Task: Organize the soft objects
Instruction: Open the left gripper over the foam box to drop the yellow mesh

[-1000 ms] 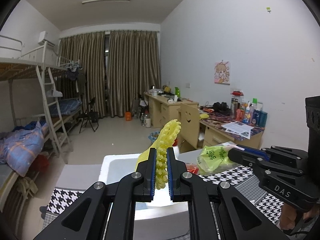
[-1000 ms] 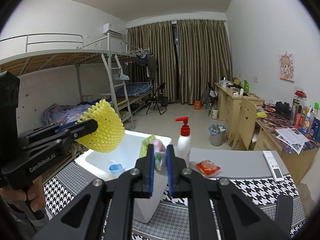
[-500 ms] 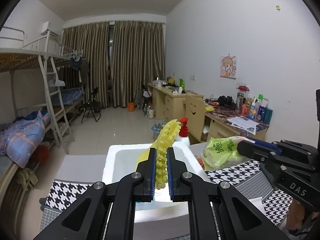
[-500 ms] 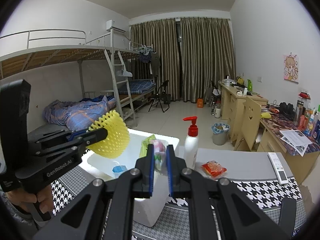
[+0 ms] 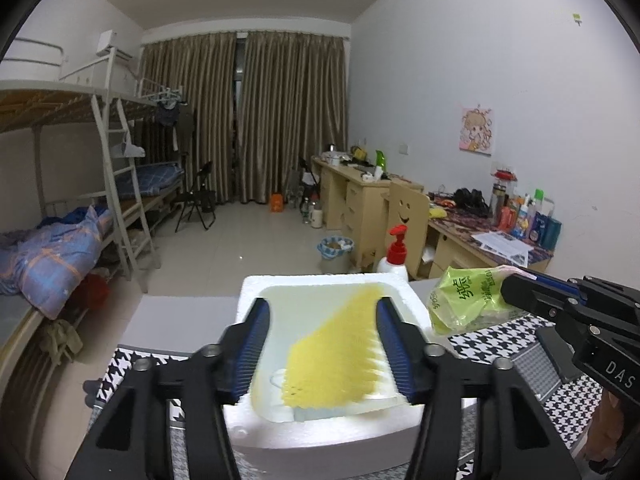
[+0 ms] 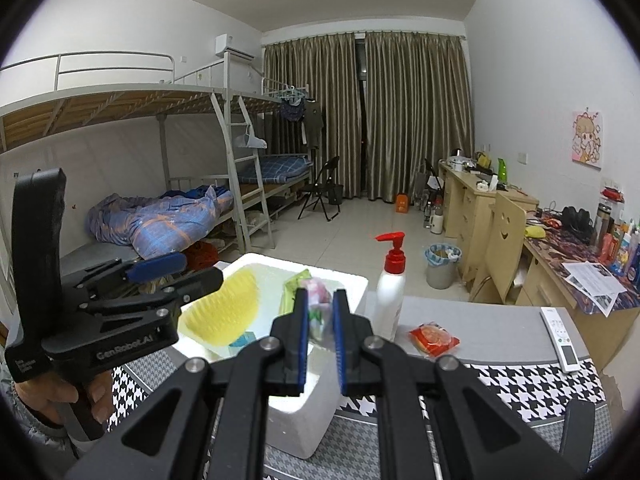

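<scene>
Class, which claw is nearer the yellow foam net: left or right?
Left. The left claw, just opened, straddles the net over the foam box; the right claw, beside the box, grips a green bag.

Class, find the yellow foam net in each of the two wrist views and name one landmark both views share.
Left wrist view: the yellow foam net is low in the centre, blurred, inside the white foam box, between the open left tongs.
Right wrist view: left of centre, in the same box, just beyond the left tongs.
Shared landmark: the red-pump bottle beside the box.
</scene>
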`<state>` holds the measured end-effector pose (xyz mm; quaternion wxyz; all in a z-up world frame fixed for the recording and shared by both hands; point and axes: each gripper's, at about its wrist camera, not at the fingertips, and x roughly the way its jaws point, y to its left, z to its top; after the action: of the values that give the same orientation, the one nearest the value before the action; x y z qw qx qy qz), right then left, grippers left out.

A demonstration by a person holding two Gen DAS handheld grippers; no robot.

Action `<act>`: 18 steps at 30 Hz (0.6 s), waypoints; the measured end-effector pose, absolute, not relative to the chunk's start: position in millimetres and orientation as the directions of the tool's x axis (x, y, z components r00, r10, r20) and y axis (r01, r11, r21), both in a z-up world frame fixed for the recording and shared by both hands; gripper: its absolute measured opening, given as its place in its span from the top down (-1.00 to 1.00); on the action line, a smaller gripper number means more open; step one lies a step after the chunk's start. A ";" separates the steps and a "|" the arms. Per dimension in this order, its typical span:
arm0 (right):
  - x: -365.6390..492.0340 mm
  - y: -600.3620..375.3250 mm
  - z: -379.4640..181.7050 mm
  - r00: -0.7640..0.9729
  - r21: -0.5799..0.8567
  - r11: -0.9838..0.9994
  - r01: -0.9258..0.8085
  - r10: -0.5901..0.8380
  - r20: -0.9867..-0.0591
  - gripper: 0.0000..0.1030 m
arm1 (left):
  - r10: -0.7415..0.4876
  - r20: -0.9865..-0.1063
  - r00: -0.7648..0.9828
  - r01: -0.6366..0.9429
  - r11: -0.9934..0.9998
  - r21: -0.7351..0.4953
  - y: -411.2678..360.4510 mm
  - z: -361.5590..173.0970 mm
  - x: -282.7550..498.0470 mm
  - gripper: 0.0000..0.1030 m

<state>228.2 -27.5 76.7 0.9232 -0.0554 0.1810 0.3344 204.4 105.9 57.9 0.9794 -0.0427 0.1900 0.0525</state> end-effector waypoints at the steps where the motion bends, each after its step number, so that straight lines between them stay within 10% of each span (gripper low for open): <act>1: 228.3 -26.2 76.6 0.711 0.018 0.770 -0.638 0.597 -0.372 0.72 | 0.089 -0.378 0.922 -0.121 0.991 -0.064 107.1 58.0 203.2 -0.15; 8: 230.6 -17.0 75.9 0.703 0.012 0.765 -0.644 0.598 -0.384 0.72 | 0.132 -0.361 0.923 -0.172 0.982 -0.082 119.7 59.7 193.3 -0.76; 18: 231.0 -8.8 81.7 0.711 0.007 0.768 -0.641 0.597 -0.371 0.72 | 0.187 -0.353 0.917 -0.227 0.971 -0.075 132.4 58.9 183.5 -0.83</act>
<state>231.0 -8.8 81.7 0.9230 -0.0612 0.1785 0.3354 183.5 132.4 58.9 0.9773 -0.0575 0.1745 0.1058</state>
